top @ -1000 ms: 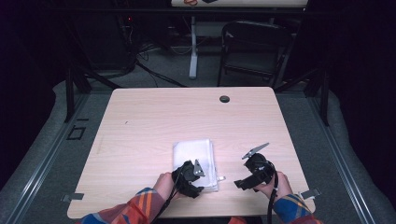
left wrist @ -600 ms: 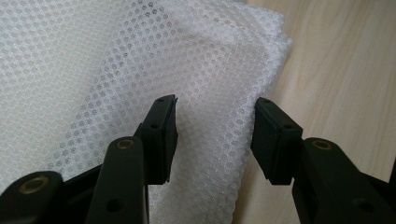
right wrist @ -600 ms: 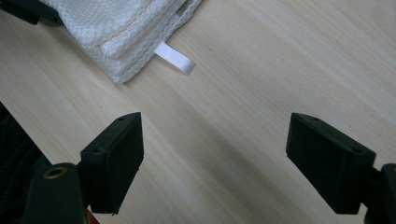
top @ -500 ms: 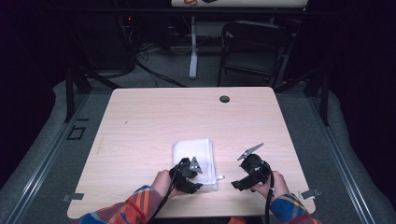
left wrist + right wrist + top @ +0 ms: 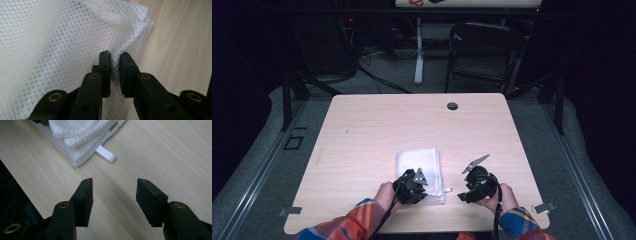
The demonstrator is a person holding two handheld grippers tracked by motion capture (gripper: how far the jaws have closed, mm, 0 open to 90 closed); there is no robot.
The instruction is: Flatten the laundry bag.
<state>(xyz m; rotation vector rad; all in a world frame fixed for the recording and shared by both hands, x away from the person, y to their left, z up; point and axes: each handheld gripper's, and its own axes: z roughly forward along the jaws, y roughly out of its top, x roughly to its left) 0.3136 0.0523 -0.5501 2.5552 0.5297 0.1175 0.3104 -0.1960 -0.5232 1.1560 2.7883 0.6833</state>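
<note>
1. White mesh cloth (image 5: 421,167), folded, lies on the wood table (image 5: 377,130) nr the person's edge, a bit left of mid.
2. L gripper (image 5: 418,184) sits at the cloth's near edge; jaws have just been closing and now pinch a fold of the mesh betw the pads (image 5: 105,67).
3. R gripper (image 5: 468,189) is just right of the cloth, not touching it; jaws have just been closing, now partly apart w/ bare tabletop betw them.
4. Small white tag (image 5: 107,154) sticks out from the cloth's corner toward the R gripper; no writing legible on it.
5. Around: round grommet hole (image 5: 452,106) far side of the cloth, well apart; dark chair (image 5: 484,52) and cables (image 5: 377,77) on the floor beyond the table.
6. Nothing lies betw the R gripper and the cloth.
</note>
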